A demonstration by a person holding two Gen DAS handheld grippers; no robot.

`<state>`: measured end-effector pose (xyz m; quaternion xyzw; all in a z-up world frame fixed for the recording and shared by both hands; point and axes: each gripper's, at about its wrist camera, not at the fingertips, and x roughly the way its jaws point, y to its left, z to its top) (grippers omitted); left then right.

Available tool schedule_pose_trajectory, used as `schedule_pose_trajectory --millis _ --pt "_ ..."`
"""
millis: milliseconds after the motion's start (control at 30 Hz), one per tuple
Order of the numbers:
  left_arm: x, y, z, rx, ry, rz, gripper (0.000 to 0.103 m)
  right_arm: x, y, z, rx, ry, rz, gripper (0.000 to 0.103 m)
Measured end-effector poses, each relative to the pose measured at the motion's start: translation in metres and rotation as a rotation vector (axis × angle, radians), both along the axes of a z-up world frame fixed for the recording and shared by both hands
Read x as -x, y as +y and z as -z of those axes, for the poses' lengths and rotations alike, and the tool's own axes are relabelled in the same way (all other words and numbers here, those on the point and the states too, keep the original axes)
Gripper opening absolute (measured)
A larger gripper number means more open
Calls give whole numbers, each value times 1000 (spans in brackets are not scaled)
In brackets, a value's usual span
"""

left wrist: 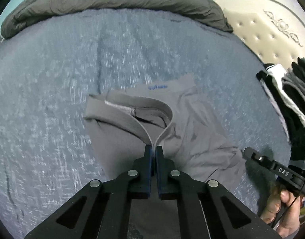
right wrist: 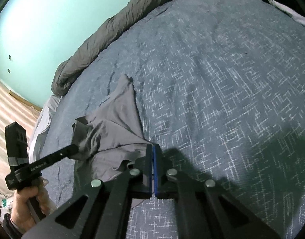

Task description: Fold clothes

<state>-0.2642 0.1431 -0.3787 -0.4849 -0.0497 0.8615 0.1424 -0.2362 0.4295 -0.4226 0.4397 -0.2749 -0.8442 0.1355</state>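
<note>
Early stage by my read: the grey garment [left wrist: 172, 123] lies near the middle of the bed [left wrist: 52, 99], still rumpled and mostly open, waistband gaping, no clean fold visible yet. Left gripper [left wrist: 154, 149] has its fingers closed tight on a pinch of the garment's near edge; right gripper [right wrist: 153, 149] is likewise clamped on a corner of the same cloth, both ends lifted slightly off the bedspread. What's left looks like everything: flatten, fold over, square up, and there's a separate pile of dark clothes [left wrist: 292, 91] at the bed's right edge that appears unsorted.
</note>
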Motion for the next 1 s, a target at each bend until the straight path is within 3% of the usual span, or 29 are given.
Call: schedule_pose_trajectory --millis 133,333,467,633,767,1000 --pt "6 -5 -22 -11 37 -2 3 -3 -1 -9 -2 34 -8 0" --pt "14 -5 -33 -3 48 4 3 5 4 2 -4 -3 -1 4" --pt "14 -1 -33 -5 48 8 3 6 0 1 -18 5 -11 28" --pt "14 2 -32 -9 47 13 3 4 -6 9 -39 -22 -24 27" --pt "15 3 -31 -7 48 18 3 1 -4 9 -27 -15 -21 3" --pt "23 -1 -39 -11 56 6 3 -11 5 -1 20 11 -14 1"
